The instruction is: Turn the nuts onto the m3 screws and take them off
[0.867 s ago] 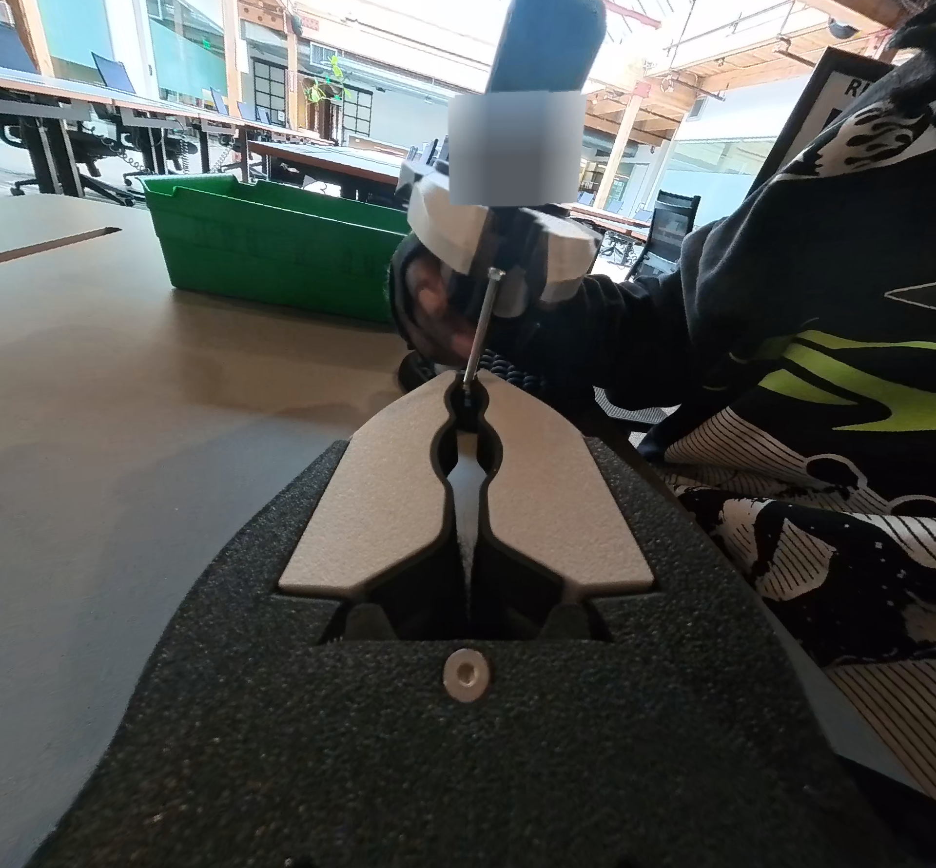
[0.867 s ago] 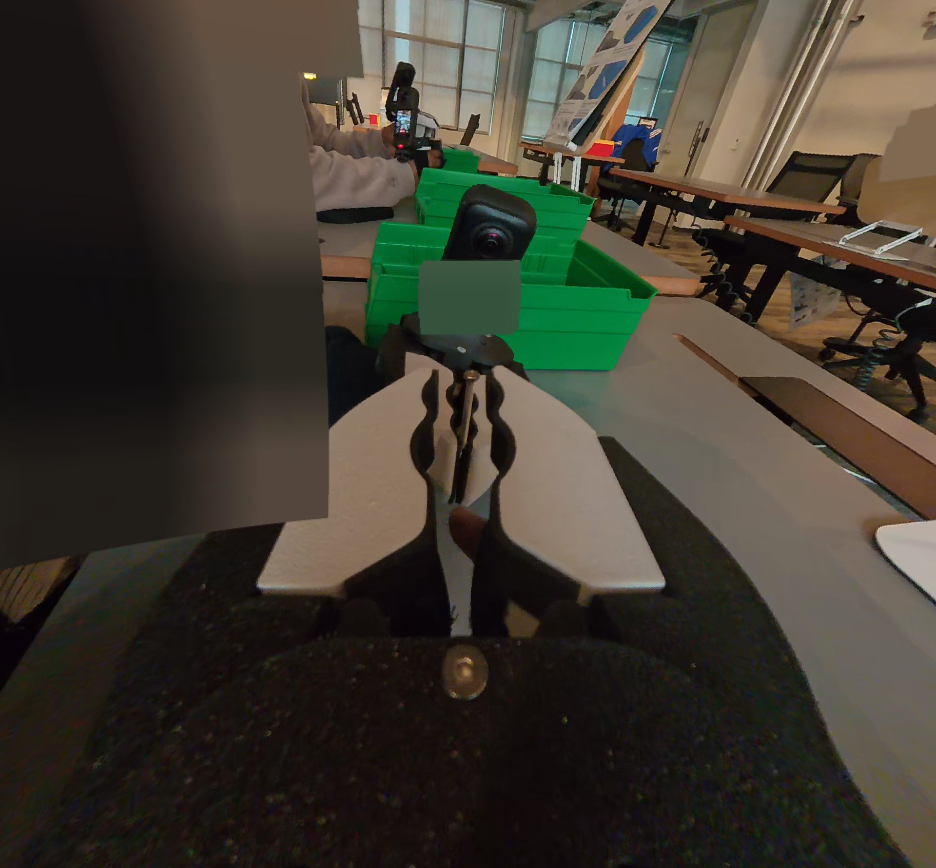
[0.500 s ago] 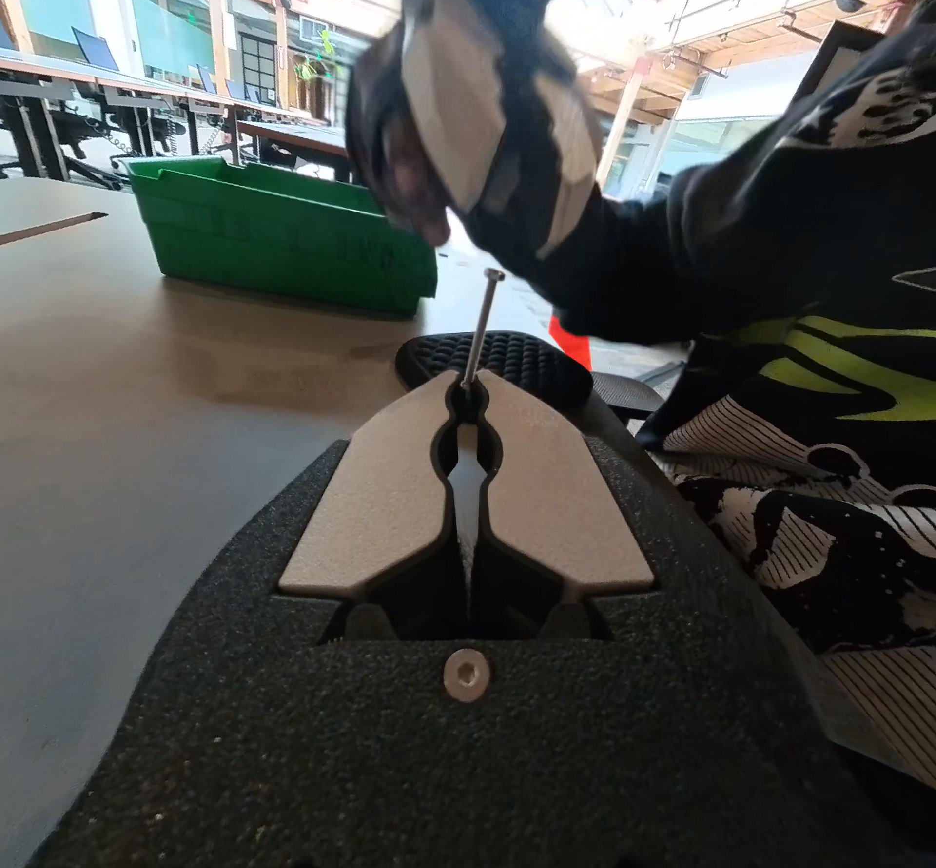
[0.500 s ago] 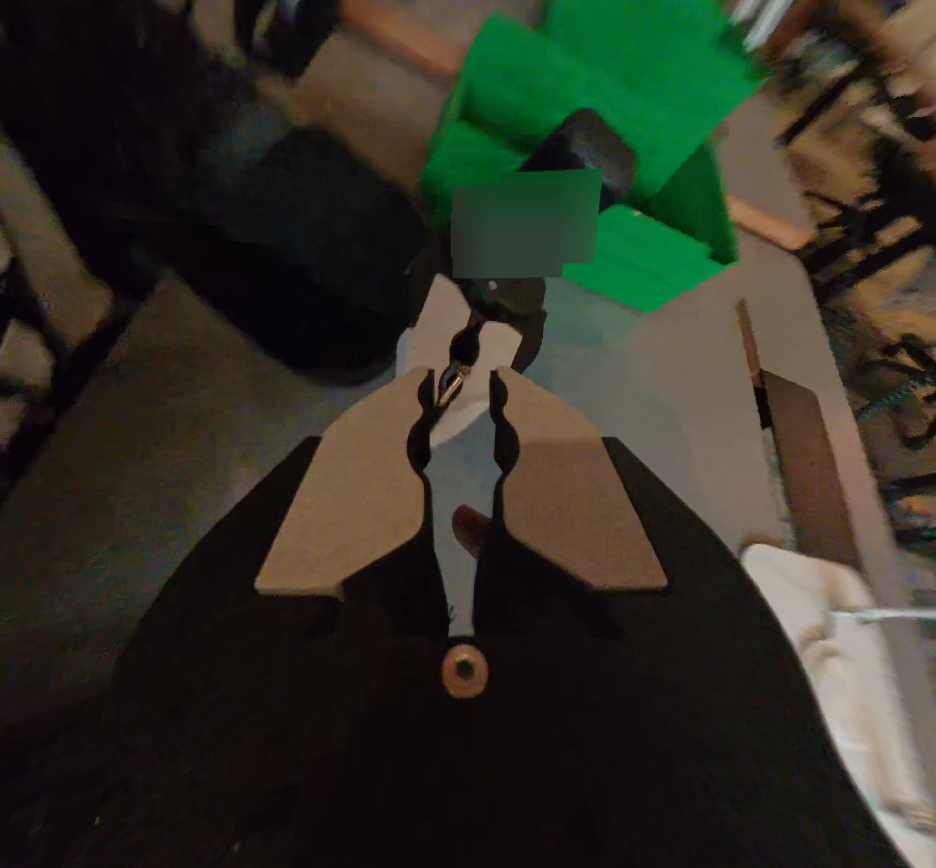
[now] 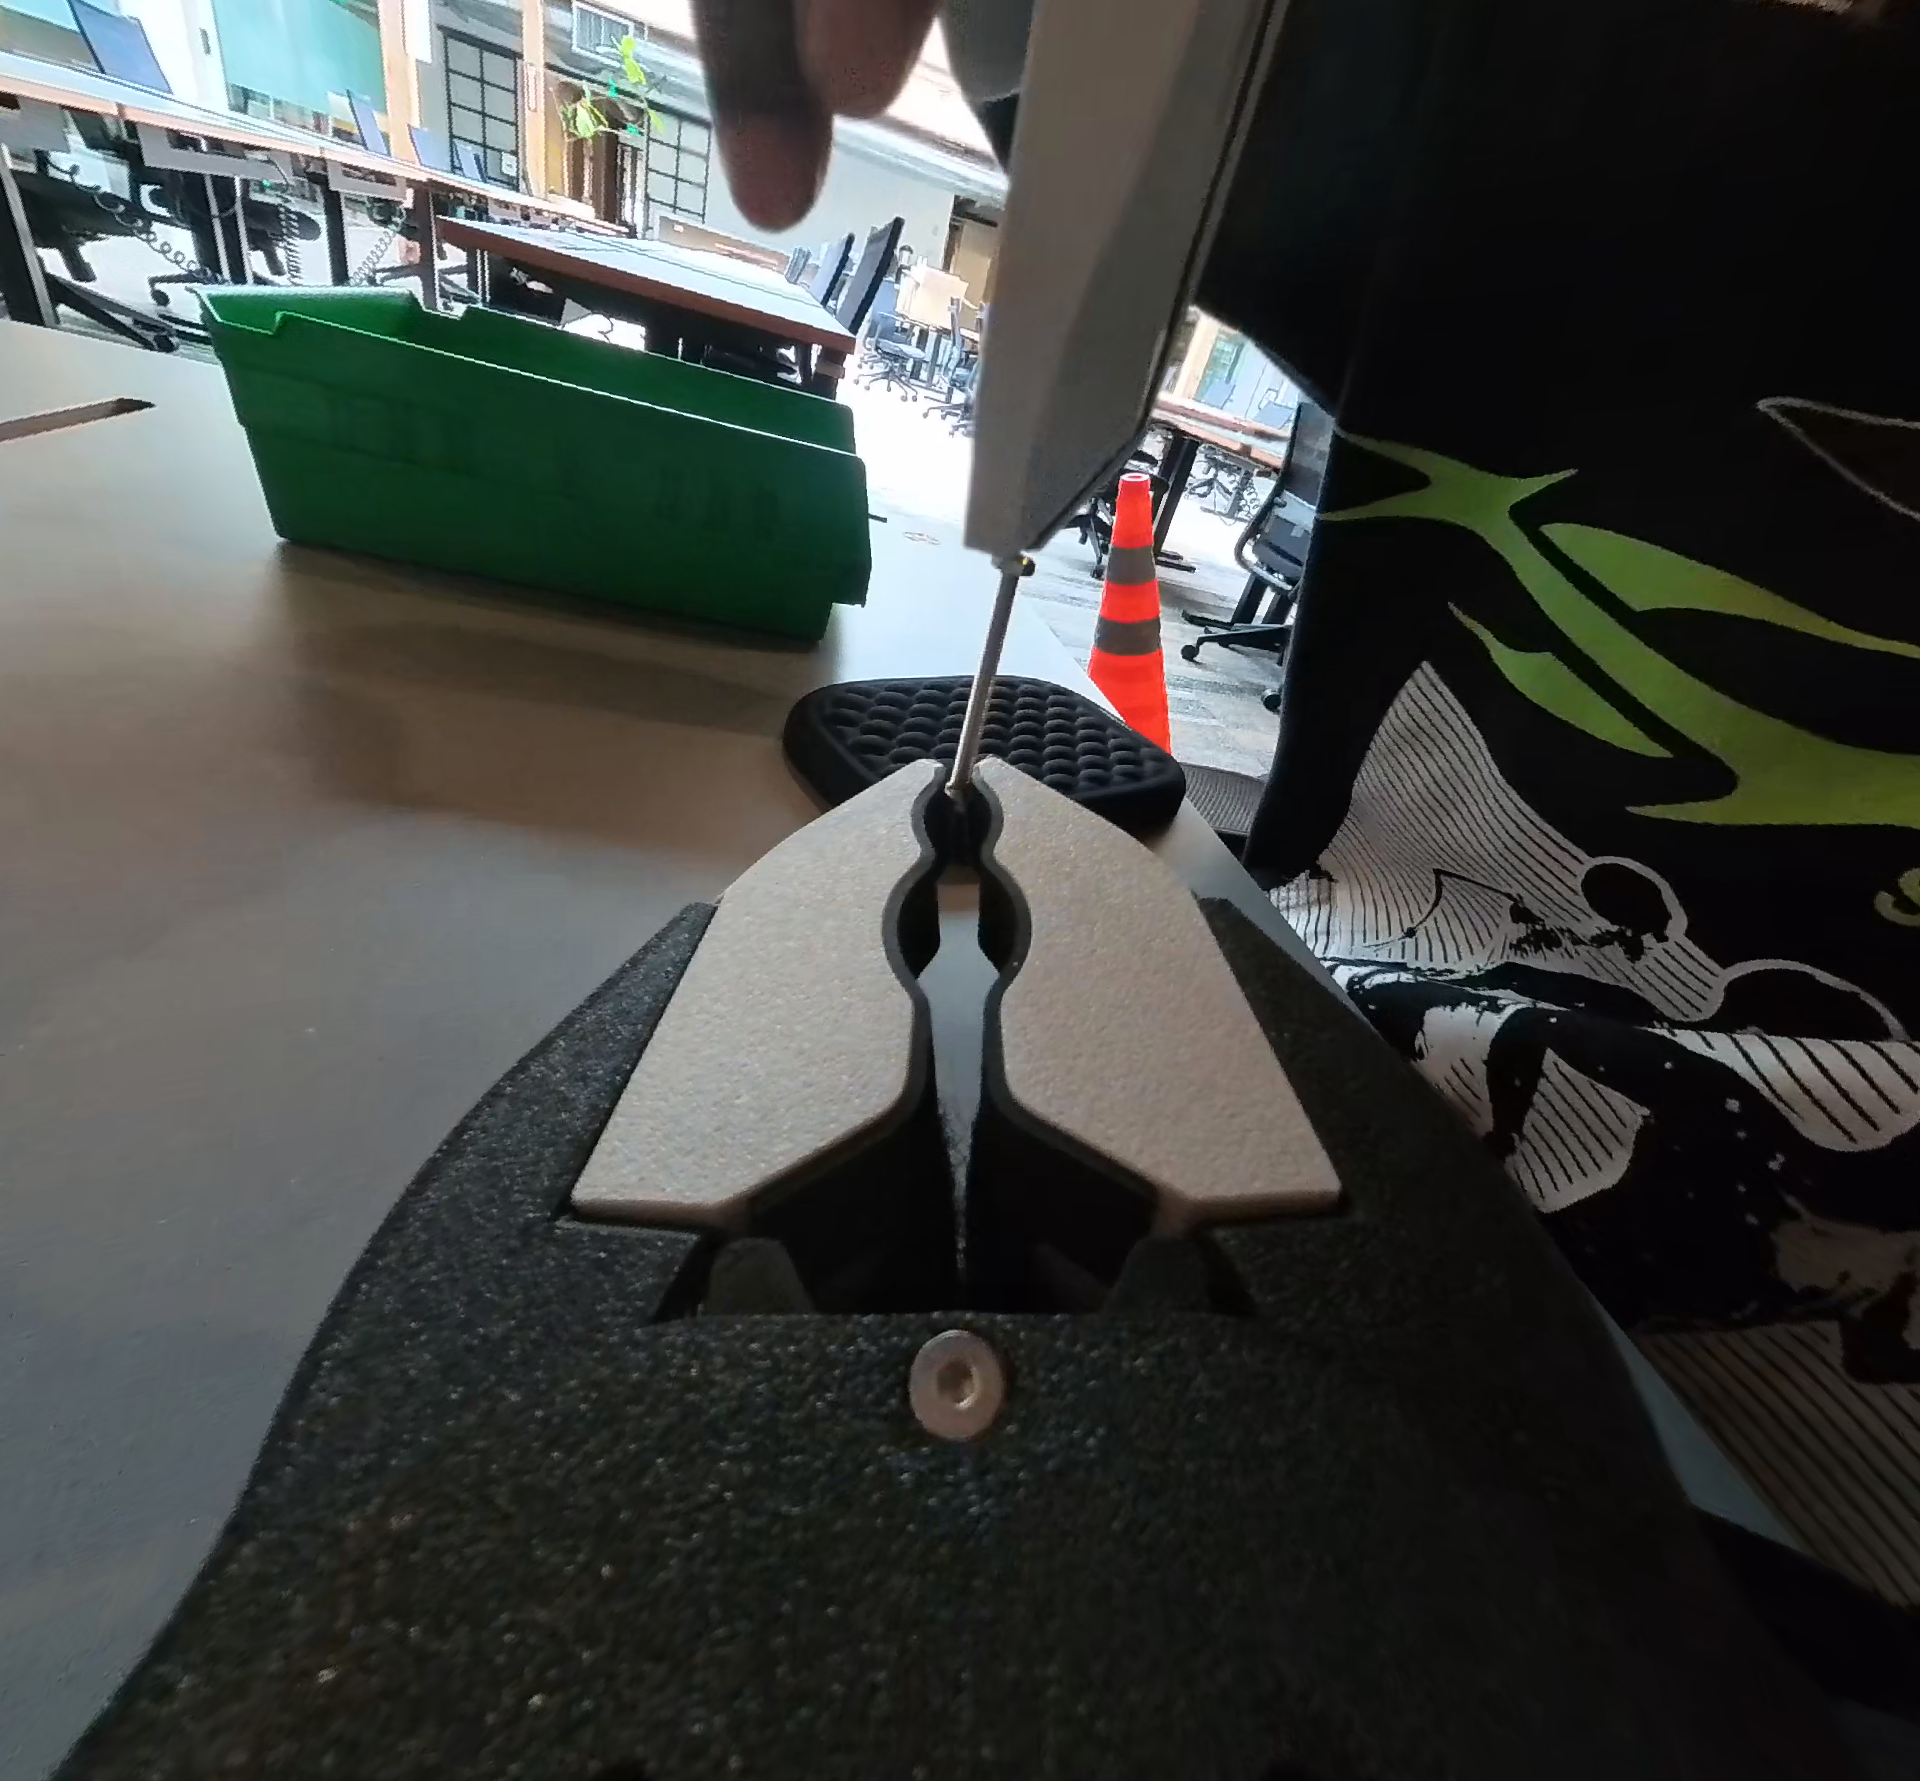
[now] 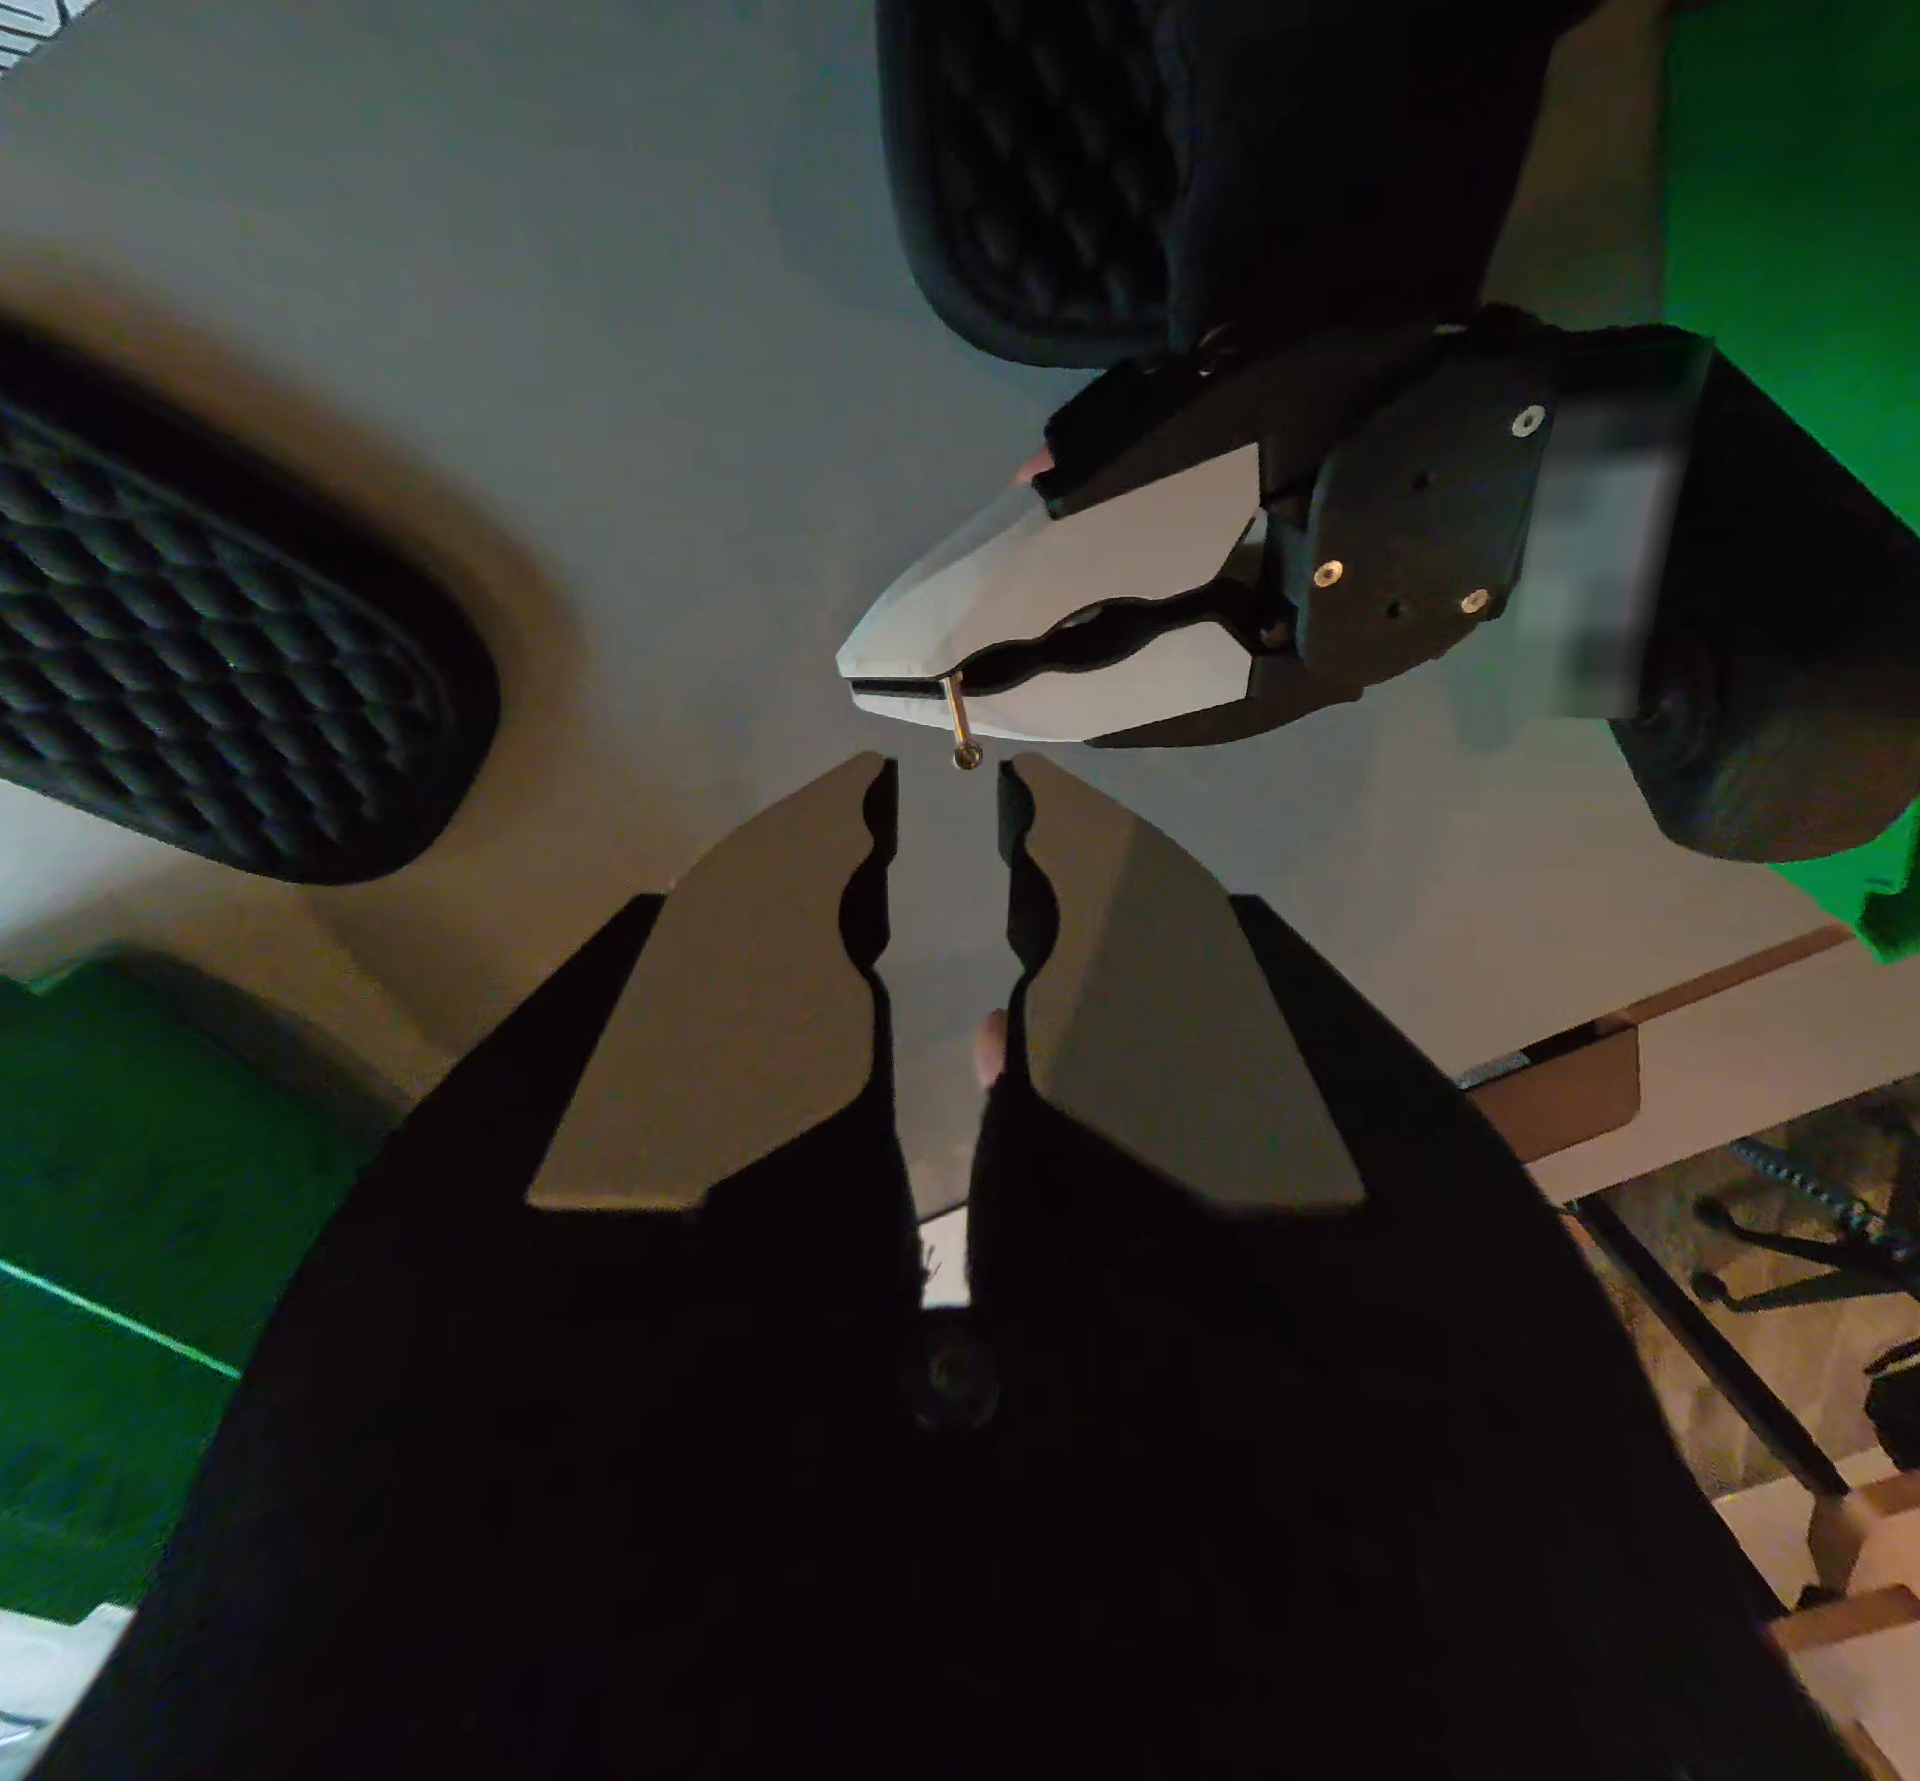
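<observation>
My left gripper (image 5: 958,789) is shut on the lower end of a thin metal screw (image 5: 985,671), which stands up and leans slightly right from its fingertips. It also shows in the right wrist view (image 6: 902,687), lying sideways with the screw (image 6: 958,723) sticking out toward the camera. My right gripper (image 6: 948,767) is open and points down at the screw's small round end (image 6: 968,758), which sits just ahead of the gap between its tips, touching neither pad. In the left wrist view one right finger (image 5: 1081,277) hangs just above the screw's top. I cannot make out a nut.
A green bin (image 5: 540,474) stands on the grey table (image 5: 260,796) to the left. A black honeycomb pad (image 5: 987,734) lies just beyond my left fingertips, and another (image 6: 208,651) lies nearby. The person's patterned dark top (image 5: 1610,588) fills the right. An orange cone (image 5: 1127,630) stands on the floor. The grippers' ends are close to 5 centimetres from one another.
My right gripper has swung from facing the left gripper up and over it, and now points down at the screw's top, jaws still apart. The left gripper has kept hold of the screw.
</observation>
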Tool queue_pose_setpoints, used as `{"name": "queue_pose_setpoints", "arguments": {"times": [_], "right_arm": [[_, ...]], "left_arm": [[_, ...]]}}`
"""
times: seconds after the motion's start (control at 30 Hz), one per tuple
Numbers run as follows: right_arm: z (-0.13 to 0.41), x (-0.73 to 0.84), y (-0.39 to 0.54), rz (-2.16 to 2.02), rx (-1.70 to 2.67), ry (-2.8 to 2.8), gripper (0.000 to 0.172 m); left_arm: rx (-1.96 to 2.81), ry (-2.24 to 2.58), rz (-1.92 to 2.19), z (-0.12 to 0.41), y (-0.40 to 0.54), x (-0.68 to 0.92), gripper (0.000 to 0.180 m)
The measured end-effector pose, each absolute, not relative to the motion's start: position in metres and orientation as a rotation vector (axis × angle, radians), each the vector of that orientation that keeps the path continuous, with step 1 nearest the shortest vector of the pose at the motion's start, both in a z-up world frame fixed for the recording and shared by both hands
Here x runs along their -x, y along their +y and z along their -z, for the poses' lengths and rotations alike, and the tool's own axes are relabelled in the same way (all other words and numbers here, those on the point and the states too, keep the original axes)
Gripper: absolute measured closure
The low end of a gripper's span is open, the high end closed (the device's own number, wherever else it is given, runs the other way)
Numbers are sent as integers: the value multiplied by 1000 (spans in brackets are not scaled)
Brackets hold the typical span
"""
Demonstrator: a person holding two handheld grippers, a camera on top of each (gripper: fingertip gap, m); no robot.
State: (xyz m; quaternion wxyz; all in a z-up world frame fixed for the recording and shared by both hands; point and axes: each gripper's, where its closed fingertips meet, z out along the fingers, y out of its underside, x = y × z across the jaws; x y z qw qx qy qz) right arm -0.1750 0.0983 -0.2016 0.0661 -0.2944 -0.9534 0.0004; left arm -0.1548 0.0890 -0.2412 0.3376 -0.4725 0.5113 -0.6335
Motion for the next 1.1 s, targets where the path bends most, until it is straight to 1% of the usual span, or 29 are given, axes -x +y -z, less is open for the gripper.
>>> {"name": "queue_pose_setpoints", "arguments": {"times": [0.27, 0.4, 0.53, 0.77, 0.83, 0.9, 0.97, 1.03, 1.1], "right_arm": [[204, 179, 97, -26, 884, -2876, 160], [205, 181, 96, -58, 920, -2855, 167], [203, 184, 99, -129, 1201, -2730, 167], [205, 176, 104, -115, 1792, -2400, 167], [205, 176, 102, -138, 1886, -2329, 167], [204, 173, 103, -126, 1850, -2369, 150], [198, 172, 98, -161, 1675, -2508, 141], [195, 172, 95, -168, 1456, -2646, 140], [195, 174, 93, -177, 1250, -2747, 144]], "left_arm": [[1226, 1342, 1643, 241, 88, 155, 180], [1226, 1341, 1637, 241, 88, 154, 180], [1226, 1309, 1610, 239, 92, 155, 180], [1258, 1285, 1538, 242, 98, 153, 180], [1259, 1297, 1541, 243, 97, 152, 180], [1258, 1306, 1545, 243, 95, 152, 180], [1251, 1318, 1552, 243, 93, 152, 180], [1246, 1323, 1561, 243, 92, 152, 180], [1242, 1328, 1569, 243, 91, 152, 180]]}}
